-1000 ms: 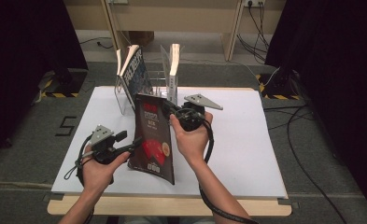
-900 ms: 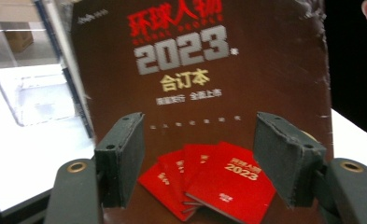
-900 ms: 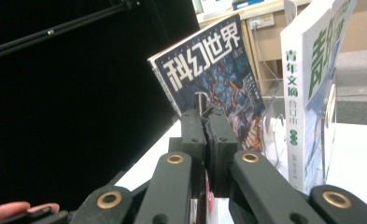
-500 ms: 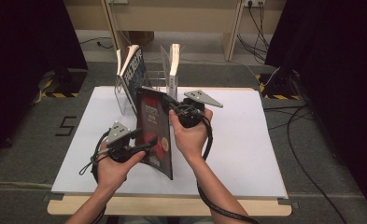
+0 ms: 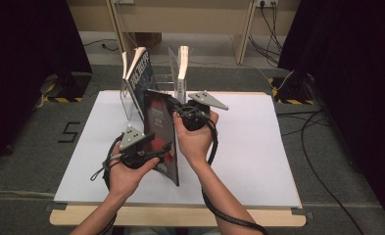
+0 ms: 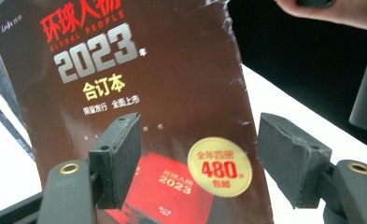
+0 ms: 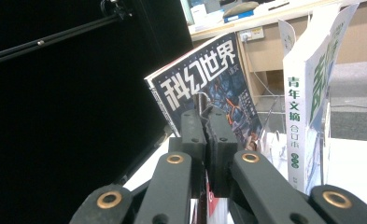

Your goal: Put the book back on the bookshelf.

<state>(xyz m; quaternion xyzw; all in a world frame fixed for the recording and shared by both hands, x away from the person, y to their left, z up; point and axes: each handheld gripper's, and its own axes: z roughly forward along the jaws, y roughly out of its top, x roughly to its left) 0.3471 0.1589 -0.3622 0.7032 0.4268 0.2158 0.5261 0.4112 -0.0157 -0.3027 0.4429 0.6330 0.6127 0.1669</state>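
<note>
A dark red magazine (image 5: 163,134) stands on edge on the white board (image 5: 258,147), cover toward the left hand. My right gripper (image 5: 174,111) is shut on its top edge; in the right gripper view the pads (image 7: 204,123) press together on the thin edge. My left gripper (image 5: 158,142) sits low against the cover side. In the left gripper view its jaws have just been opening, and the left gripper (image 6: 197,135) stands wide in front of the magazine (image 6: 125,70). The pads do not press on it.
A wire rack (image 5: 158,81) at the board's far edge holds a leaning blue magazine (image 5: 140,73) and an upright white book (image 5: 182,68). In the right gripper view the blue magazine (image 7: 209,70) and the white book (image 7: 307,107) stand just beyond the jaws. Cables trail from both grippers.
My left hand has moved right and slightly up, closing in on the magazine's cover. The magazine has turned more edge-on to the high view. The right hand has kept its place.
</note>
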